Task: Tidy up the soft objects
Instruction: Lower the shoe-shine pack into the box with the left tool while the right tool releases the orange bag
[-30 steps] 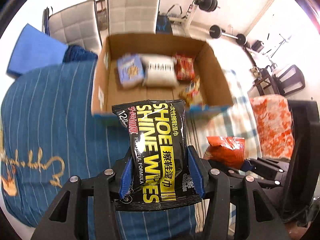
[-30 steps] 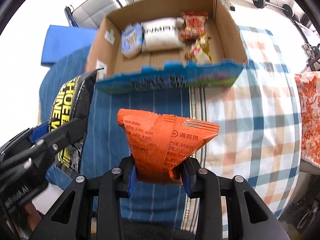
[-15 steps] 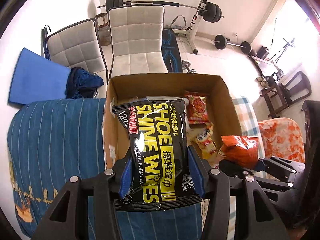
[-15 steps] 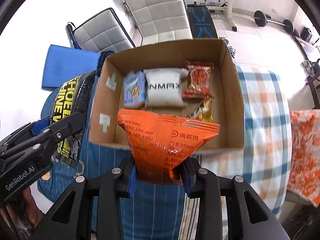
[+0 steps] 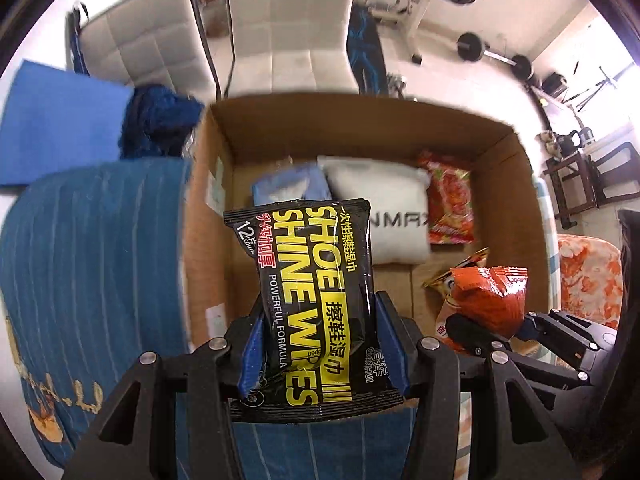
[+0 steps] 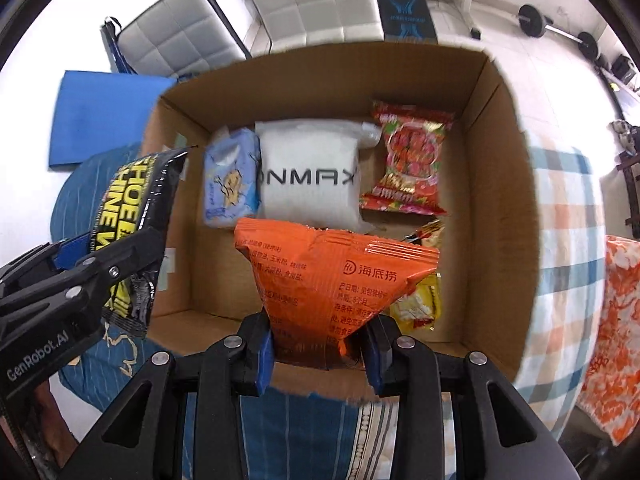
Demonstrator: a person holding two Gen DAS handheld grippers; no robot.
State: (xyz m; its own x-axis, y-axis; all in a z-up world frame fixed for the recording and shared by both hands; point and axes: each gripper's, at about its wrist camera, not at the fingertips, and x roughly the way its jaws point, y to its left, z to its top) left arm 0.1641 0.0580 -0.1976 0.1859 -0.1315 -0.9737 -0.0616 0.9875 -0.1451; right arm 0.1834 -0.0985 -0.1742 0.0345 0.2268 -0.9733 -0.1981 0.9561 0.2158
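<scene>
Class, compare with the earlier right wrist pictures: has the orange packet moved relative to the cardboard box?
Yes. The orange packet, held by the right tool, has advanced from short of the cardboard box to over its interior.

Left wrist view: from above, angled steeply down and forward into the open brown cardboard box (image 5: 224,184), close over its near left part. Right wrist view: likewise downward into the same box (image 6: 496,184), further right. Shared: box interior, white pouch lettered NMAX (image 5: 384,216) (image 6: 308,176), both grippers.
</scene>
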